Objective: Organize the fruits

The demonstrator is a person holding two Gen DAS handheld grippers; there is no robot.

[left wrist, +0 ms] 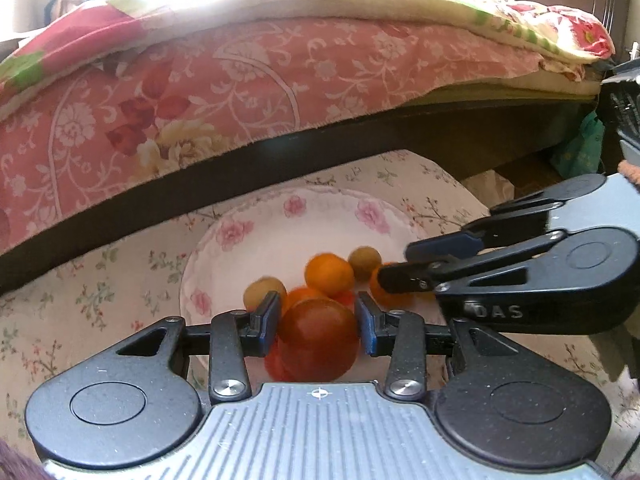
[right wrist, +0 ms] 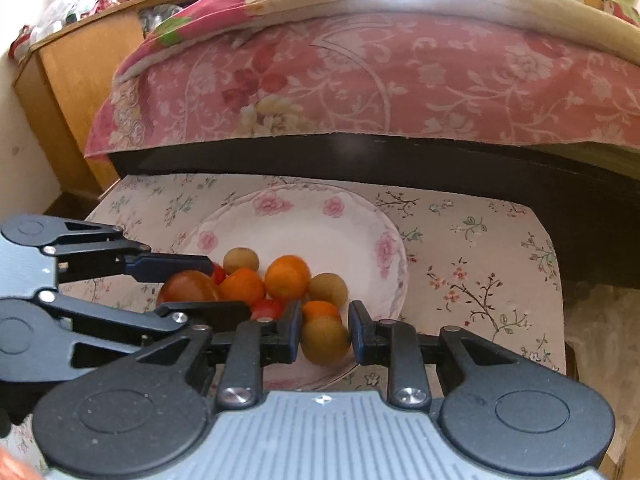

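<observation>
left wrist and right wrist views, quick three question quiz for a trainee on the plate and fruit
1. True or false: the white flowered plate has nothing on it.
2. What sits between the fingers of the left gripper? A) a large red-orange round fruit B) a green banana C) a bunch of purple grapes
3. Which gripper's fingers have the brown-green round fruit between them?
Key: 1 false, several fruits lie on it; 2 A; 3 the right gripper.
</observation>
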